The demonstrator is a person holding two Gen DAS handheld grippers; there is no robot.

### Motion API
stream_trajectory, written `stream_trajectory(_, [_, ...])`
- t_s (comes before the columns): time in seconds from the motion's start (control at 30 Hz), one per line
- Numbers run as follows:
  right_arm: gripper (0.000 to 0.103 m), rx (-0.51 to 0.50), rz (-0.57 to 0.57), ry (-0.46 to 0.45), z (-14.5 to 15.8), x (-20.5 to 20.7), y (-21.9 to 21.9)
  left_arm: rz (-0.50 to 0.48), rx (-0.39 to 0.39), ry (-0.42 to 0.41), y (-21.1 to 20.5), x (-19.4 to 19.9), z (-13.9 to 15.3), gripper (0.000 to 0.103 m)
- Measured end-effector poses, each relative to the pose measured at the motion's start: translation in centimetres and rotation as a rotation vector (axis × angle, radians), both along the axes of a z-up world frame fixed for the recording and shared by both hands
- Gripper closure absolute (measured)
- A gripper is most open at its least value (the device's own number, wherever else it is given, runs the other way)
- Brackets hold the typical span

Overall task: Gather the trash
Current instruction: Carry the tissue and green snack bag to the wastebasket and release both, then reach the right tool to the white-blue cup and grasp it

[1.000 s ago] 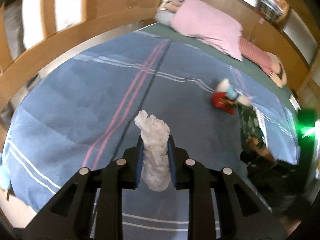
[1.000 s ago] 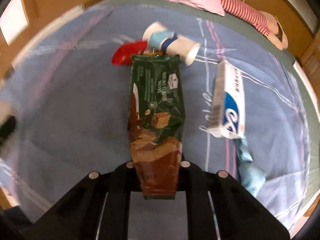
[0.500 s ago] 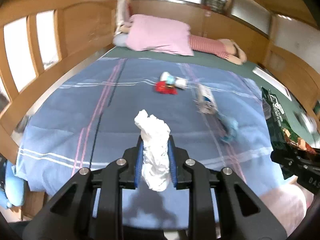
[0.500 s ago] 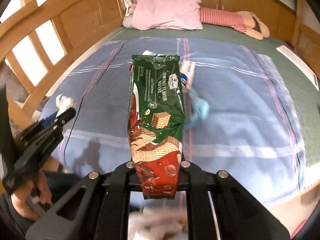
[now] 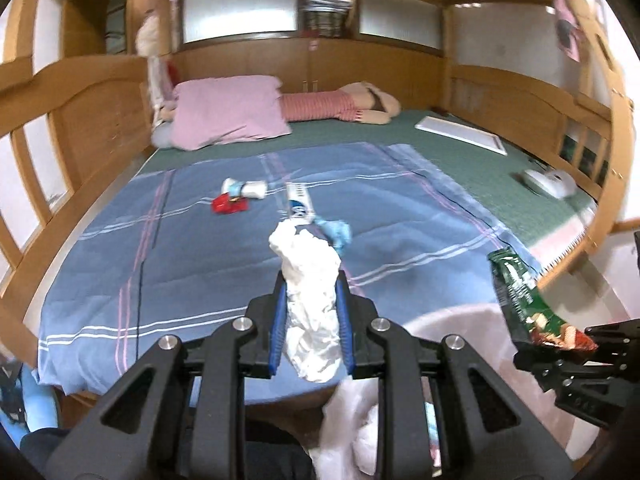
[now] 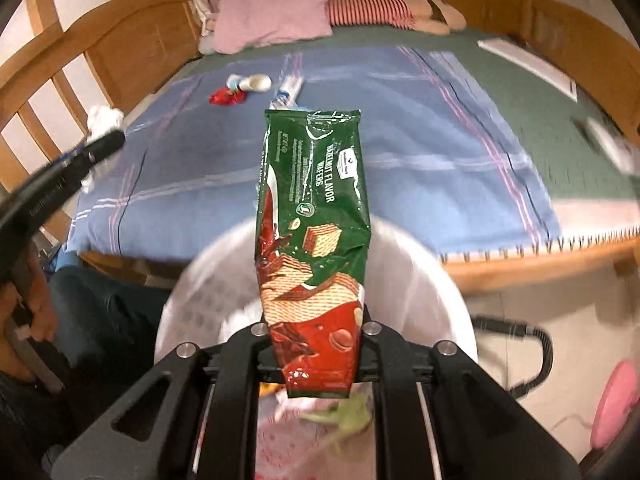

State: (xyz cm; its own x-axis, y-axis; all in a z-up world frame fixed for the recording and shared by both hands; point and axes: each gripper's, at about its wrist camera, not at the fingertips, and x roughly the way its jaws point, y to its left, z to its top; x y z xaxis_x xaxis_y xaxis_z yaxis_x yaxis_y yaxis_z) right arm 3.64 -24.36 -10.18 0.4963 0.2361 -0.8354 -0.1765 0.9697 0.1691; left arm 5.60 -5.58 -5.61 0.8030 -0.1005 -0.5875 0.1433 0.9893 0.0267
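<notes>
While both wrist cameras face a wooden-framed bed, each gripper carries one piece of trash.

Left gripper [image 5: 310, 320]: blue pads pinch a crumpled white tissue [image 5: 308, 300], which sticks out past the fingertips toward 12 o'clock.

Right gripper [image 6: 316, 354]: clamped on the red lower end of a green hazelnut wafer wrapper [image 6: 314, 216], which stands up toward 12 o'clock.

White bin [image 6: 424, 272]: round and blurred, directly under the right gripper; trash lies inside at 6 o'clock. In the left view only a pale arc of its rim shows at 4 o'clock.

Blue blanket [image 5: 180, 264]: striped, spread over the bed.

Trash on the blanket: a red wrapper [image 5: 228, 205] touching a white and blue cup [image 5: 246, 189] lying on its side at 11 o'clock; a white and blue carton [image 5: 298, 202] and a crumpled blue rag [image 5: 338, 232] near 12 o'clock.

Only in the left view: the blue rag, which the wafer wrapper hides in the right view; the right gripper with its wrapper at 4 o'clock.

Only in the right view: the bin's contents; the left gripper with its tissue at 9 o'clock; a black cable [image 6: 532, 344] on the floor at 4 o'clock.

Pink pillow [image 5: 228, 110]: at the head of the bed, 11 o'clock.
</notes>
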Motion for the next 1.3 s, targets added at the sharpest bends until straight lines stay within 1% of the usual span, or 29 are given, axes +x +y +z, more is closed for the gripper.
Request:
stream_trajectory(0.07, [0.089, 0.007, -0.003, 0.001, 0.1, -1.2, -0.6, -0.027, 0.006, -0.001, -0.8, -0.5, 0.1, 0.08])
stream_trajectory(0.2, [0.089, 0.017, -0.004, -0.005, -0.2, -2.2, -1.1, -0.068, 0.009, 0.015, -2.0, -1.8, 0.2, 0.08])
stream_trajectory(0.27, [0.089, 0.021, -0.001, -0.003, -0.5, -2.3, -1.3, -0.085, 0.016, 0.047, -2.1, -2.0, -0.3, 0.08])
stream_trajectory(0.33, [0.089, 0.023, 0.005, 0.003, -0.8, -2.7, -1.4, -0.105, 0.02, 0.096, -2.7, -2.5, -1.1, 0.08])
stream_trajectory(0.4, [0.089, 0.022, 0.013, 0.021, -1.1, -2.4, -1.3, -0.122, 0.026, 0.14, -3.1, -2.7, -2.1, 0.079])
stream_trajectory(0.43, [0.089, 0.018, 0.023, 0.036, -1.4, -2.4, -1.2, -0.126, 0.028, 0.147, -3.3, -2.7, -2.3, 0.079])
stream_trajectory(0.47, [0.086, 0.005, 0.041, 0.06, -1.8, -2.3, -1.0, -0.132, 0.027, 0.154, -3.4, -2.7, -2.5, 0.079])
stream_trajectory(0.53, [0.069, -0.019, 0.061, 0.084, -1.9, -2.5, -0.7, -0.139, 0.021, 0.167, -3.5, -2.6, -2.9, 0.079])
stream_trajectory(0.57, [0.048, -0.025, 0.062, 0.084, -1.7, -2.5, -0.7, -0.143, 0.017, 0.171, -3.6, -2.6, -3.0, 0.079])
stream_trajectory(0.6, [0.032, -0.036, 0.042, 0.043, -0.8, -2.8, -1.3, -0.149, 0.012, 0.178, -3.6, -2.6, -3.2, 0.079])
stream_trajectory(0.63, [0.029, -0.031, 0.035, 0.032, -0.5, -2.9, -1.4, -0.154, 0.009, 0.183, -3.7, -2.7, -3.3, 0.079])
stream_trajectory(0.7, [0.027, 0.017, -0.029, -0.031, 1.7, -3.0, -3.4, -0.171, 0.003, 0.203, -3.9, -2.7, -3.8, 0.079])
stream_trajectory(0.77, [0.023, 0.036, -0.084, -0.067, 2.6, -3.0, -4.7, -0.206, -0.016, 0.229, -4.2, -2.6, -4.4, 0.078])
stream_trajectory(0.8, [0.021, 0.06, -0.142, -0.102, 3.6, -3.1, -5.9, -0.245, -0.033, 0.261, -4.6, -2.5, -4.9, 0.075])
stream_trajectory(0.83, [0.021, 0.096, -0.19, -0.128, 4.3, -3.1, -7.1, -0.279, -0.034, 0.292, -5.0, -2.4, -5.4, 0.07])
stream_trajectory(0.87, [0.02, 0.133, -0.221, -0.138, 4.7, -3.0, -8.1, -0.341, -0.032, 0.344, -5.7, -2.4, -6.3, 0.051])
stream_trajectory(0.9, [0.02, 0.156, -0.24, -0.139, 4.9, -2.9, -8.6, -0.384, -0.038, 0.371, -6.2, -2.6, -6.9, 0.026])
stream_trajectory(0.93, [0.02, 0.164, -0.249, -0.137, 5.0, -2.6, -8.9, -0.391, -0.036, 0.372, -6.5, -2.7, -7.2, 0.017])
stream_trajectory(0.97, [0.02, 0.17, -0.265, -0.133, 5.1, -2.1, -9.3, -0.383, -0.023, 0.354, -6.5, -2.7, -7.2, 0.012])
stream_trajectory(1.03, [0.02, 0.166, -0.279, -0.132, 5.3, -1.5, -9.5, -0.351, -0.005, 0.321, -5.8, -2.2, -6.9, 0.011])
stream_trajectory(1.1, [0.02, 0.168, -0.284, -0.126, 5.5, -0.6, -9.6, -0.286, -0.015, 0.287, -4.1, -1.0, -6.3, 0.006])
stream_trajectory(1.17, [0.02, 0.173, -0.284, -0.114, 5.5, 0.5, -9.5, -0.184, -0.033, 0.25, -1.3, 1.1, -5.7, 0.005])
stream_trajectory(1.23, [0.02, 0.163, -0.273, -0.104, 5.6, 2.1, -8.9, -0.063, -0.033, 0.226, 1.9, 3.4, -5.2, 0.004])
stream_trajectory(1.27, [0.02, 0.159, -0.265, -0.102, 5.4, 2.5, -8.4, 0.015, -0.02, 0.208, 3.7, 4.7, -5.2, 0.003])
stream_trajectory(1.3, [0.02, 0.153, -0.233, -0.09, 5.5, 4.3, -7.1, 0.098, 0.007, 0.187, 5.6, 6.0, -5.3, 0.004])
